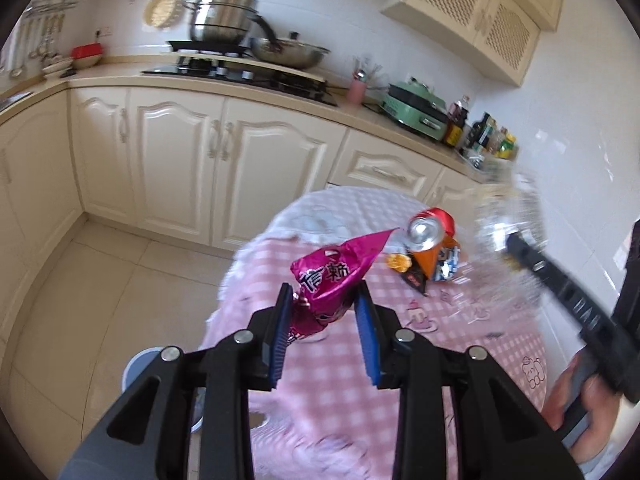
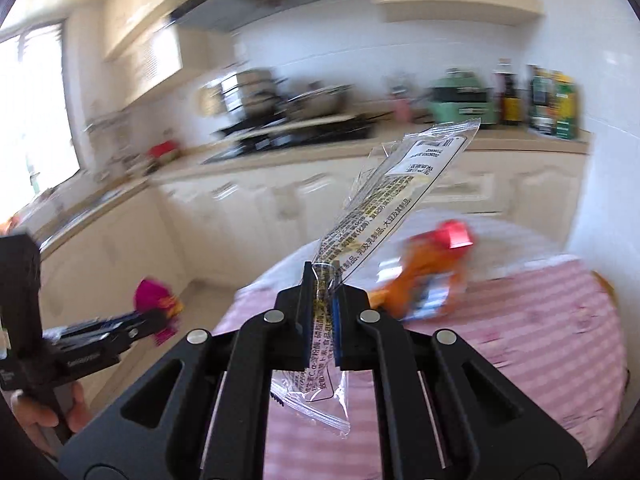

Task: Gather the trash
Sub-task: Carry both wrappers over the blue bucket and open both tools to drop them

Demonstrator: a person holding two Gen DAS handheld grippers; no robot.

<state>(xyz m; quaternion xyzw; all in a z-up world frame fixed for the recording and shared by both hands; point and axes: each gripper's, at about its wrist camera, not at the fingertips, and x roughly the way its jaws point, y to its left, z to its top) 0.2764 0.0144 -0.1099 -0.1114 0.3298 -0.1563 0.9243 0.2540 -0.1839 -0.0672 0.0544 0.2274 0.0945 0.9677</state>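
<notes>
Magenta wrapper lower end hidden between left gripper pads, tabletop blurred.

Left gripper: bottom centre of its view, jaws part-closed, clamping a wrapper.
Right gripper: bottom centre, jaws pinched nearly together, gripping film.

A glossy magenta foil wrapper, a clear crinkly plastic wrapper, a shiny metal can and matt pink checked cloth show.
</notes>
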